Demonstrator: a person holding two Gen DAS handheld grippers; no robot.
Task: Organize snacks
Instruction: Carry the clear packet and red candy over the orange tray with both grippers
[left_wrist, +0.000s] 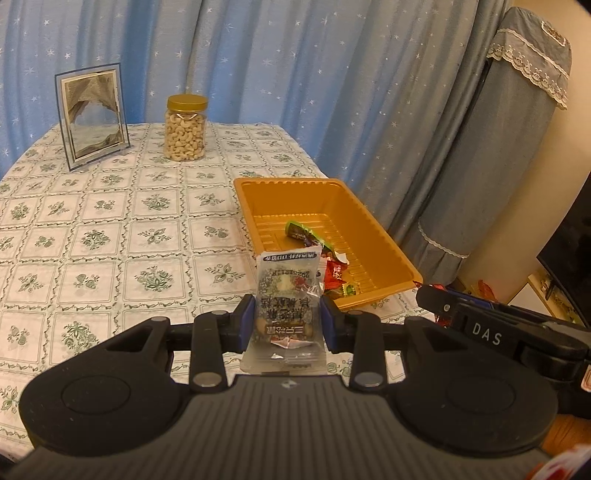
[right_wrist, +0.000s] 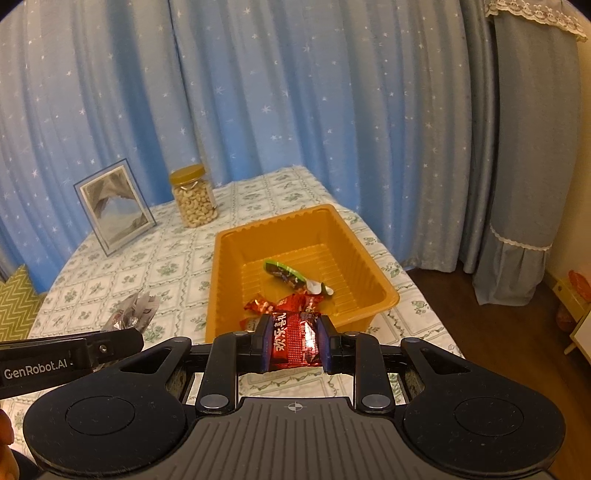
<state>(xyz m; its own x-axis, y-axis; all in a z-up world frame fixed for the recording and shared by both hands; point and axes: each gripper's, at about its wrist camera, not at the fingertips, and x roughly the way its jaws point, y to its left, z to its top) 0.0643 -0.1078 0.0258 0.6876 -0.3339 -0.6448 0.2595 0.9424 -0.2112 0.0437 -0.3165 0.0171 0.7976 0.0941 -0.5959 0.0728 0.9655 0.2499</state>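
The clear packet (left_wrist: 286, 314) hides the tray's (left_wrist: 373, 218) near-left corner and part of the red wrappers (left_wrist: 334, 275) inside; its print is blurred. The red bar's (right_wrist: 293, 341) lower end is lost behind the right gripper (right_wrist: 293, 345).

Tray (right_wrist: 384, 291) is a glossy orange-gold, with a green-and-brown wrapper (right_wrist: 284, 274) and shiny red ones inside. The packet (left_wrist: 286, 310) in the left view is clear and silvery with black print, the one (right_wrist: 293, 341) in the right view is bright red foil with white lettering. Tablecloth (left_wrist: 110, 236) is white with green floral squares. Curtains (left_wrist: 295, 66) are pale blue with little white stars. The cashew jar (left_wrist: 185, 127) has a gold lid.
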